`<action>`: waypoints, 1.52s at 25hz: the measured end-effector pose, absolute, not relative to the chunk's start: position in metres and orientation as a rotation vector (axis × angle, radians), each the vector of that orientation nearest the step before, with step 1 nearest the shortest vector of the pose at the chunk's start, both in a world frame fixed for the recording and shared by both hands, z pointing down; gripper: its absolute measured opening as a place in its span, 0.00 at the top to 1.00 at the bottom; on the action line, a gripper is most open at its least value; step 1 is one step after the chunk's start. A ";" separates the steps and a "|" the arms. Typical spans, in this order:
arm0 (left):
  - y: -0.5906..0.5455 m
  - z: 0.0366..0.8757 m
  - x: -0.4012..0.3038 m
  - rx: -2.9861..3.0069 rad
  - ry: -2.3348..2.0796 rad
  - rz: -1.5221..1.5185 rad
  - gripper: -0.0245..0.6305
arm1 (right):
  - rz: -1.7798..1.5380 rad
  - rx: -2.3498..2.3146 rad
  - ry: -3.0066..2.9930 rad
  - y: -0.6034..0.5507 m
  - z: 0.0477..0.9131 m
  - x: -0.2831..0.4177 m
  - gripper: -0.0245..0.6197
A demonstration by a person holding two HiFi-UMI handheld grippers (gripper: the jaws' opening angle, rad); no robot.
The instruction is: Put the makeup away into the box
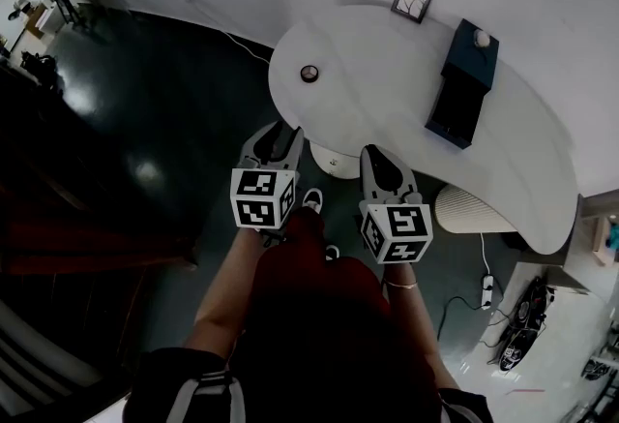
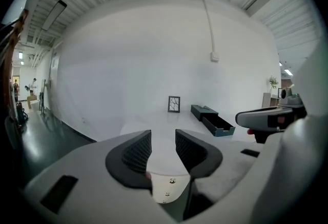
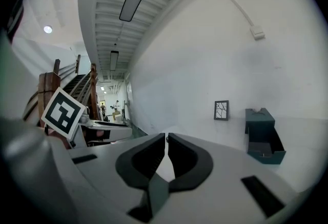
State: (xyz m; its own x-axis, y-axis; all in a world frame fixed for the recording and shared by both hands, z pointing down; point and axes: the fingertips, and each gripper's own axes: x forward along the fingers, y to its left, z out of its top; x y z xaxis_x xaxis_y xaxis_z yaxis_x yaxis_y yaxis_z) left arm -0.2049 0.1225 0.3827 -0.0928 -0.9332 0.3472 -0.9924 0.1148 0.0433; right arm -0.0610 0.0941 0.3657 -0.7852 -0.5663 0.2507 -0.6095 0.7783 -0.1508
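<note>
Work has yet to start — we find the round makeup [image 1: 309, 74] untouched at the surface's [image 1: 377, 111] nine o'clock, open box [image 1: 462, 87] at three, left gripper [image 1: 279, 131] jaws half apart, right gripper [image 1: 373, 156] jaws together — both empty.

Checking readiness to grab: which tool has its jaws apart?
The left tool: a clear gap shows between its jaws, nothing in it. The right tool has its jaws together.
</note>
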 end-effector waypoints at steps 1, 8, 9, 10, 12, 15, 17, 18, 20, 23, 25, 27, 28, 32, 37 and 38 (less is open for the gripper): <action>0.117 0.386 -0.208 1.887 -2.105 0.295 0.74 | 0.331 0.928 -2.774 0.089 0.366 -0.063 0.94; 0.087 0.408 -0.229 1.866 -2.065 0.318 0.69 | 0.345 0.913 -2.741 0.062 0.377 -0.083 0.94; 0.082 0.412 -0.232 1.863 -2.059 0.326 0.68 | 0.348 0.909 -2.737 0.058 0.379 -0.087 0.94; 0.077 0.416 -0.236 1.860 -2.052 0.334 0.68 | 0.352 0.905 -2.732 0.054 0.381 -0.091 0.94; 0.066 0.422 -0.241 1.857 -2.038 0.348 0.67 | 0.366 0.898 -2.723 0.045 0.385 -0.097 0.94; 0.052 0.432 -0.248 1.855 -2.015 0.374 0.66 | 0.386 0.897 -2.705 0.032 0.391 -0.107 0.94; 0.042 0.439 -0.252 1.855 -1.996 0.402 0.65 | 0.393 0.893 -2.692 0.023 0.394 -0.114 0.94; 0.037 0.443 -0.254 1.856 -1.984 0.414 0.64 | 0.396 0.892 -2.686 0.019 0.396 -0.118 0.94; 0.029 0.451 -0.258 1.856 -1.960 0.432 0.63 | 0.402 0.893 -2.673 0.011 0.399 -0.123 0.94; 0.016 0.467 -0.262 1.846 -1.932 0.469 0.62 | 0.413 0.902 -2.653 -0.001 0.405 -0.128 0.94; 0.008 0.477 -0.266 1.837 -1.912 0.489 0.61 | 0.422 0.905 -2.640 -0.009 0.409 -0.131 0.94; -0.001 0.484 -0.269 1.828 -1.890 0.496 0.61 | 0.434 0.902 -2.626 -0.015 0.415 -0.134 0.94; -0.005 0.488 -0.270 1.826 -1.881 0.502 0.61 | 0.440 0.901 -2.618 -0.018 0.417 -0.135 0.94; -0.021 0.497 -0.277 1.829 -1.844 0.540 0.61 | 0.475 0.910 -2.596 -0.027 0.423 -0.143 0.94; -0.038 0.510 -0.280 1.831 -1.797 0.599 0.59 | 0.504 0.932 -2.572 -0.038 0.429 -0.148 0.94; -0.042 0.512 -0.280 1.831 -1.789 0.610 0.58 | 0.510 0.936 -2.566 -0.040 0.430 -0.149 0.94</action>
